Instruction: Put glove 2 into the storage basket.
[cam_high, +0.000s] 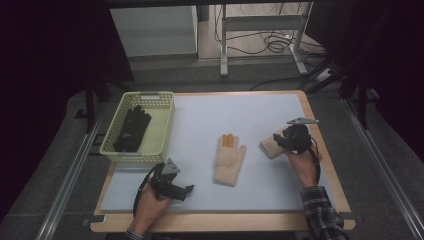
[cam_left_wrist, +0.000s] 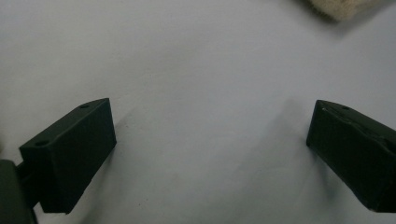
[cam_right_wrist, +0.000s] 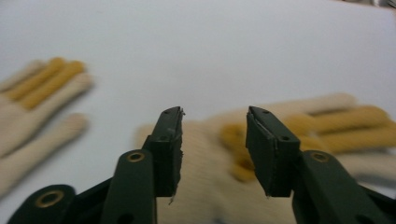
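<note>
A cream knit glove (cam_right_wrist: 210, 172) with yellow fingers lies on the mat (cam_high: 260, 115) at the table's right, under the right gripper (cam_right_wrist: 215, 140), whose parted jaws grip nothing. In the high view that gripper hides most of it. The left gripper (cam_left_wrist: 210, 144) hangs wide open over bare mat.

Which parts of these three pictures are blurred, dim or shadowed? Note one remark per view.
High view: dim overall, dark surroundings, the blue mat evenly lit. Left gripper view: sharp, with soft shadows beside the open jaws of the left gripper. Right gripper view: the right gripper is sharp, while both cream gloves, left and right, are blurred.
</note>
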